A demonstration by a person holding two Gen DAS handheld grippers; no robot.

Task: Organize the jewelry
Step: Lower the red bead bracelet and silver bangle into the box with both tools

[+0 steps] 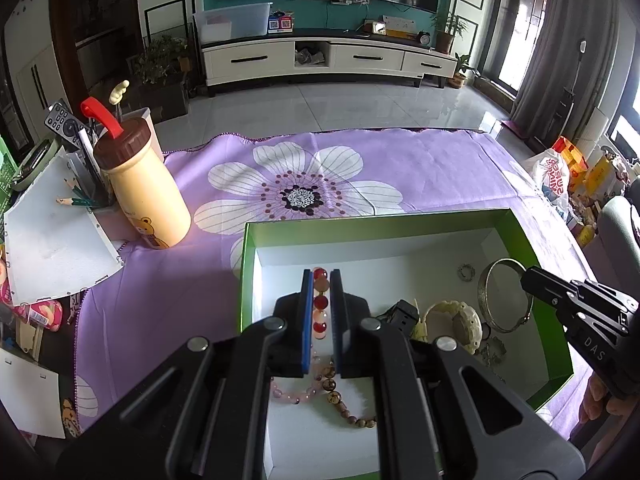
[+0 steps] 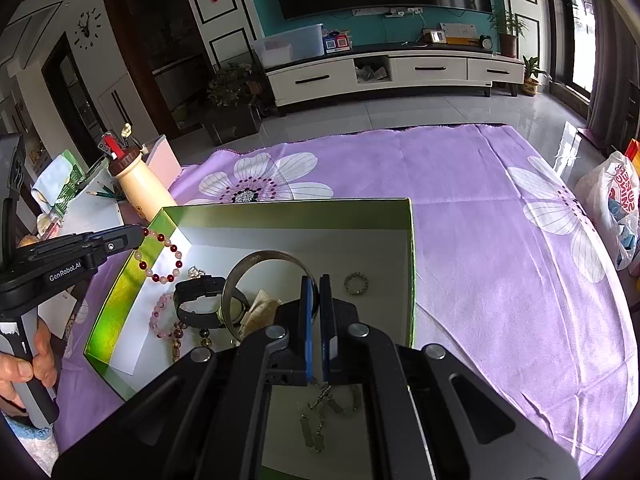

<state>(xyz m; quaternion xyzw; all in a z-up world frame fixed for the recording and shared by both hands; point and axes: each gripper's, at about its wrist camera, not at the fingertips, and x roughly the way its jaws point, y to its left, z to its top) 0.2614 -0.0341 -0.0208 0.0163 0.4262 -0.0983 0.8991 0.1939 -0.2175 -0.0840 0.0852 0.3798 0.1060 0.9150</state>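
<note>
A green box (image 1: pixel 360 222) with a white floor lies on the purple flowered cloth. My left gripper (image 1: pixel 321 276) is shut on a red and pale bead bracelet (image 1: pixel 320 303), which hangs from its tip over the box's left wall in the right wrist view (image 2: pixel 173 248). My right gripper (image 2: pixel 315 282) is shut on the rim of a silver bangle (image 2: pixel 260 257), held upright over the box floor. On the floor lie a black watch (image 2: pixel 198 296), a pink bead bracelet (image 2: pixel 158 316), a brown bead string (image 1: pixel 352 416), a small ring (image 2: pixel 355 283), a cream carved bangle (image 1: pixel 460 320) and a chain (image 2: pixel 320 412).
A cream bottle with a brown lid (image 1: pixel 148 200) stands left of the box beside a pencil holder (image 1: pixel 94 196) and white papers (image 1: pixel 52 248). A plastic bag (image 2: pixel 612 208) sits at the cloth's right edge. A hand (image 2: pixel 24 368) grips the left tool's handle.
</note>
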